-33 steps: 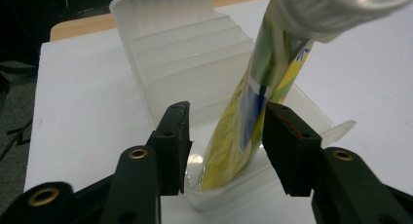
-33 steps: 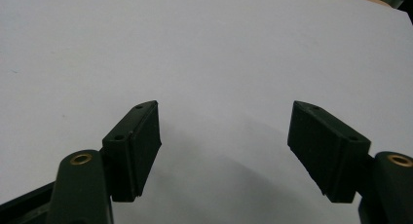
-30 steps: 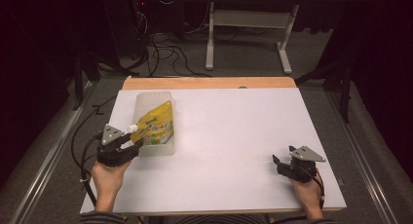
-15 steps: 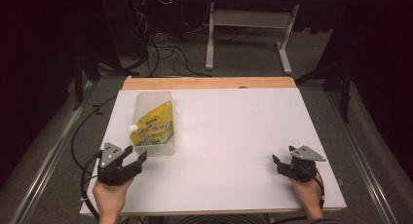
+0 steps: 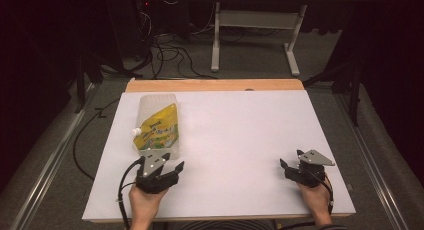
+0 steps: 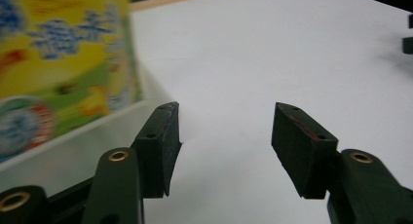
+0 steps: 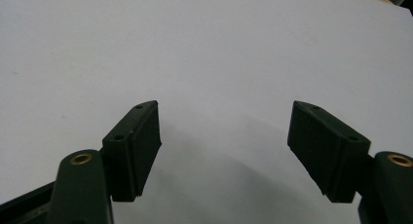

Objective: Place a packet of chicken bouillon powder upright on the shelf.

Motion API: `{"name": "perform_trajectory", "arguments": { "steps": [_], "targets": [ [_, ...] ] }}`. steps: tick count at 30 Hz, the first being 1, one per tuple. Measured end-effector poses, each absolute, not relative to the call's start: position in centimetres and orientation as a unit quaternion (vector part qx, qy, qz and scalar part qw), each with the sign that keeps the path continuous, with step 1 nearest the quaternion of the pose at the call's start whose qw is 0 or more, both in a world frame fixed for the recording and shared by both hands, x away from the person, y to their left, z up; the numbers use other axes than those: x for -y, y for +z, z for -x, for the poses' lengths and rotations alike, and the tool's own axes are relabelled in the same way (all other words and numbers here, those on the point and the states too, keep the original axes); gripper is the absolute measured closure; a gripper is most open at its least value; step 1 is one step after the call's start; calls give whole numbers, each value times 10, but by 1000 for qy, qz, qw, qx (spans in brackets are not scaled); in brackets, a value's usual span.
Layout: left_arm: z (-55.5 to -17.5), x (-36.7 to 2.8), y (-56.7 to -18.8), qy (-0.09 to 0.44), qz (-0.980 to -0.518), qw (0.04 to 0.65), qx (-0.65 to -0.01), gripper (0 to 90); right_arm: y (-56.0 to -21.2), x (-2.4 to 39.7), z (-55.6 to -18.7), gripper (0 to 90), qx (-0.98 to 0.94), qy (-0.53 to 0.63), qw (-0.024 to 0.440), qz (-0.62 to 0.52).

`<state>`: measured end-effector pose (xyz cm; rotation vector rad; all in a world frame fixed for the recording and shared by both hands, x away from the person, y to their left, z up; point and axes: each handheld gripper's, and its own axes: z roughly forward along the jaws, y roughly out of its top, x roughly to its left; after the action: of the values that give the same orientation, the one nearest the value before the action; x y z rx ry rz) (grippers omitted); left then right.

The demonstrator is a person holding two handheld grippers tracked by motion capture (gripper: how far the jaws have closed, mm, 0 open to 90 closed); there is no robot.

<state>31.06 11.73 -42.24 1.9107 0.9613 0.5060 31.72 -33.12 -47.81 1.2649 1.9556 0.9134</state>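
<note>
Left gripper (image 5: 169,166): jaws stand wide apart and hold nothing; in the left gripper view (image 6: 224,129) only bare white counter lies between them. Its left jaw sits just beside the near wall of a clear plastic container (image 6: 73,141), apart from it as far as can be told.

Right gripper (image 5: 288,166): jaws likewise spread wide and empty; the right gripper view (image 7: 224,136) shows plain white surface between and beyond them.

The container (image 5: 156,101) rests on the left part of the counter (image 5: 240,140), directly ahead of the left gripper. A yellow-green spouted drink pouch (image 5: 159,131) lies tilted inside it, its white cap (image 5: 135,132) reaching over the container's left edge. In the left gripper view the pouch's printed face (image 6: 58,63) appears blurred through the wall; the print cannot be read.

Each gripper is held by a hand near the counter's near edge, left hand (image 5: 145,202) and right hand (image 5: 312,195), well apart from one another. A black cable (image 5: 121,190) trails from the left gripper.
</note>
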Motion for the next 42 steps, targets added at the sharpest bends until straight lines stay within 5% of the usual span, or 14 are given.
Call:
{"name": "perform_trajectory", "arguments": {
  "steps": [26, 42],
  "targets": [
    [-340, -52, -451, 160, -792, 460, -367, 430, -478, 332, -318, 285, -742, 349, 310, -481],
    [-356, -41, -466, 183, -787, 460, -369, 417, -478, 334, -318, 285, -739, 356, 306, -483]
  ]
}}
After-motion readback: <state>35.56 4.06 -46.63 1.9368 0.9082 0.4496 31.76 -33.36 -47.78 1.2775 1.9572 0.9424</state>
